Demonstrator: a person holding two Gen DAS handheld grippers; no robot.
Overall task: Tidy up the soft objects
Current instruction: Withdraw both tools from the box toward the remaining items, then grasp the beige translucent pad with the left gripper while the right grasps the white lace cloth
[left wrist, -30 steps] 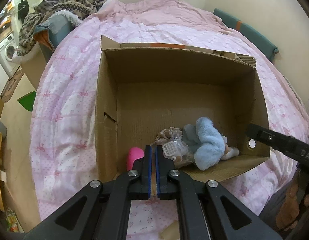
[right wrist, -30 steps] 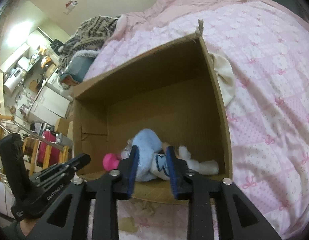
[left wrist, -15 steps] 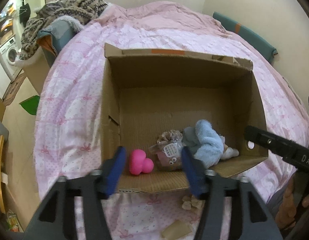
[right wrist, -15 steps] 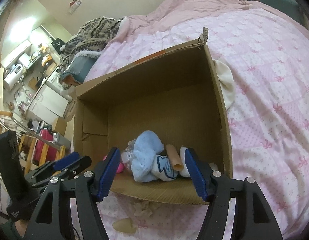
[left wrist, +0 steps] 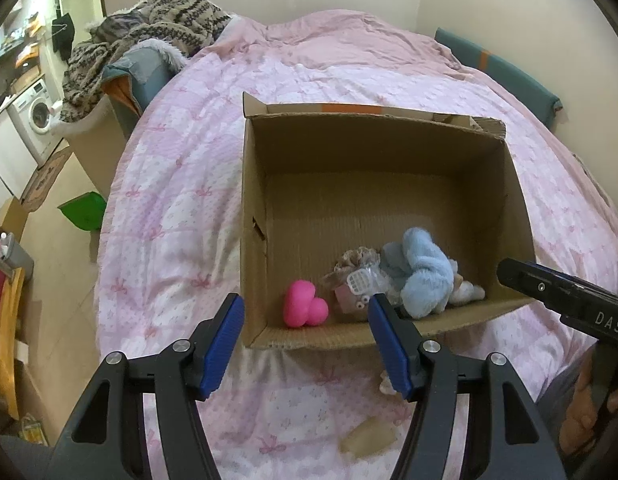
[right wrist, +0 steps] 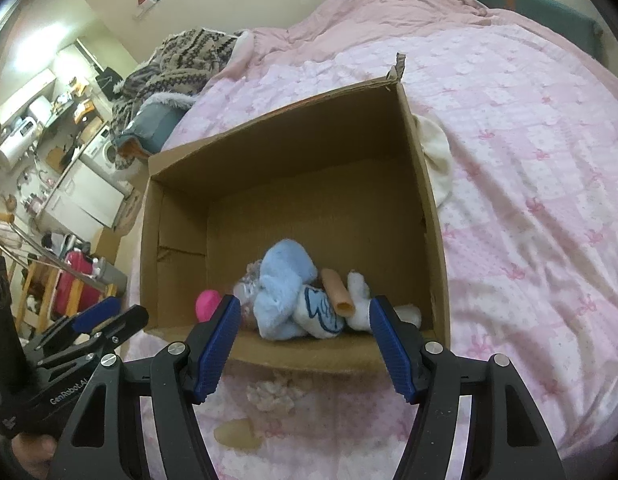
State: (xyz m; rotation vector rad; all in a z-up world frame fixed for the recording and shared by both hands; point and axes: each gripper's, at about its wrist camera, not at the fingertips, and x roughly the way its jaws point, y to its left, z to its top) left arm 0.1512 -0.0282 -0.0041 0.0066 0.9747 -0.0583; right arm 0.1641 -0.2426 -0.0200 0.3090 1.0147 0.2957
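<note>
With both sets of jaws held open and empty, the pale fluffy scrap (right wrist: 269, 394) on the bed (right wrist: 529, 160) before the cardboard box (right wrist: 437, 216) is judged light, limp and best pinched mid-tuft.

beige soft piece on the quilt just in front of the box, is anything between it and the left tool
Nothing visible blocks it. The beige soft piece lies bare on the pink quilt, below the open left tool and outside the brown cardboard box. A small fluffy scrap lies beside it, apart.
</note>
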